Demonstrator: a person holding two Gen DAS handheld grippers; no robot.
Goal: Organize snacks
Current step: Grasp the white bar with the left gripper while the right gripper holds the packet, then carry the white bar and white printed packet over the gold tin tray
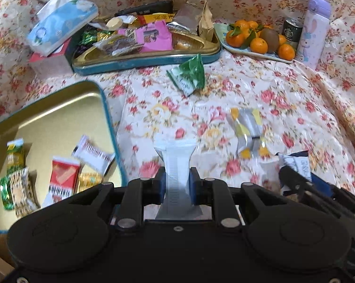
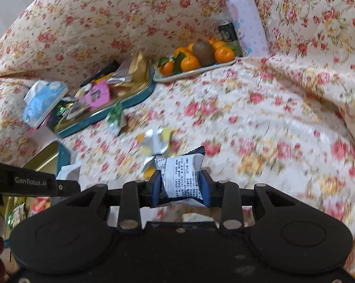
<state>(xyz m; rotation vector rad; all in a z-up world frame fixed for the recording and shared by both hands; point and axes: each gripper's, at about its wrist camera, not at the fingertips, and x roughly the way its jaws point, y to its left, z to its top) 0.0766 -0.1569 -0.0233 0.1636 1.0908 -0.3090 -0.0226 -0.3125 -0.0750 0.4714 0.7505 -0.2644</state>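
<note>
My left gripper (image 1: 177, 179) is shut on a white snack packet (image 1: 176, 162), held above the floral cloth just right of a gold tin tray (image 1: 59, 108) with several wrapped snacks in it. My right gripper (image 2: 181, 184) is shut on a white and dark snack packet (image 2: 181, 176) with printed text; it also shows at the right of the left wrist view (image 1: 295, 165). A silver and yellow wrapper (image 1: 248, 129) and a green packet (image 1: 191, 74) lie loose on the cloth. A second tin (image 1: 153, 56) at the back is heaped with snacks.
A tissue pack (image 1: 61, 23) leans on the back tin's left end. A plate of tangerines and a kiwi (image 1: 257, 40), a dark can (image 1: 291, 29) and a lilac bottle (image 1: 314, 28) stand at the back right. The floral cloth rises behind.
</note>
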